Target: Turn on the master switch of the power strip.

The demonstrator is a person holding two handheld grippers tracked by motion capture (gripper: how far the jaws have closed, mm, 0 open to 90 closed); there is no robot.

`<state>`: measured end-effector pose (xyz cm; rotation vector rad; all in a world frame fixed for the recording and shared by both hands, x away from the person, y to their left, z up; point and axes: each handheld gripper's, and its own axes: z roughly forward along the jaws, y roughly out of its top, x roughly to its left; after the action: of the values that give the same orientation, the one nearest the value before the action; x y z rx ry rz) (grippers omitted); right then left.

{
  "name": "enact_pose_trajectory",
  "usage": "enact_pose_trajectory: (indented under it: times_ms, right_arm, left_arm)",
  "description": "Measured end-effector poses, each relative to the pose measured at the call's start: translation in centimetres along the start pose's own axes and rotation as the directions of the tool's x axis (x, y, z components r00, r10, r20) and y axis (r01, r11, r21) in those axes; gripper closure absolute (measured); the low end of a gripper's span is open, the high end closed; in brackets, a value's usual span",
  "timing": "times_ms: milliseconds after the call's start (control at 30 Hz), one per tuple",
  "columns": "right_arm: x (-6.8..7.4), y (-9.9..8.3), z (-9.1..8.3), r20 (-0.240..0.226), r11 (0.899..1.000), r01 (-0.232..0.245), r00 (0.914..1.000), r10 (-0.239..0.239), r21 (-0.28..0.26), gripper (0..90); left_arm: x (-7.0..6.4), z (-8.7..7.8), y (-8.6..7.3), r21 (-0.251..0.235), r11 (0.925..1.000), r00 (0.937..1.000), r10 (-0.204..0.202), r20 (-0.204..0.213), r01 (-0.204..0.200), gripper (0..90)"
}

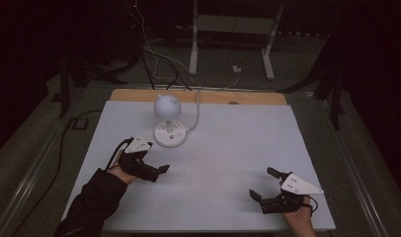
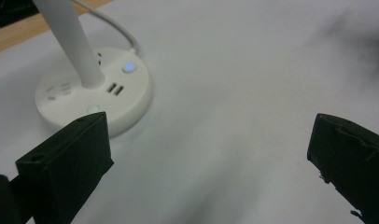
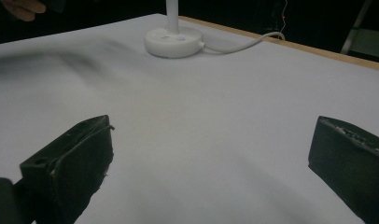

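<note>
Left gripper (image 1: 159,170): jaws standing spread wide, gripping nothing, hovering near the table's left edge, just in front of the lamp base.
Right gripper (image 1: 263,183): jaws gaping apart, empty, sitting by the near right corner.
Desk lamp (image 1: 168,116): standing left of centre toward the far edge, blue button (image 2: 128,67) glowing, cord (image 3: 239,45) running off the far edge.
Table (image 1: 238,148): bare white surface lying open between the grippers.
</note>
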<state>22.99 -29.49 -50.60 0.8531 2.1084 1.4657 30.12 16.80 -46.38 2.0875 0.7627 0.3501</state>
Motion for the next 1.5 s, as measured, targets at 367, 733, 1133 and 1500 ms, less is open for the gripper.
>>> enact_pose_trajectory:
  times_ms: [367, 733, 1133, 1500]
  right_arm:
    - [0.0, 0.0, 0.0, -0.004, 1.0, -0.002, 1.0, 0.002, 0.003, 0.0]
    - [0.1, 0.0, 0.1, -0.01, 1.0, -0.006, 0.9999, 0.006, 0.004, 0.0]
    - [0.1, -0.1, 0.2, -0.014, 1.0, -0.008, 0.9999, 0.008, 0.01, 0.0]
    - [0.1, -0.1, 0.2, -0.021, 1.0, -0.009, 0.9997, 0.009, 0.016, 0.0]
  left_arm:
    - [-0.8, -0.8, -3.5, 0.005, 0.9996, 0.9996, -0.027, 0.001, 0.027, 0.3]
    - [-1.3, -1.4, -6.2, 0.013, 0.9992, 0.9992, -0.038, -0.012, 0.038, 0.2]
    - [-1.4, -2.5, -8.3, 0.006, 0.9995, 0.998, -0.029, -0.056, 0.03, 0.3]
    - [-1.9, -2.9, -9.8, 0.025, 0.9996, 0.997, -0.011, -0.077, 0.013, 0.3]
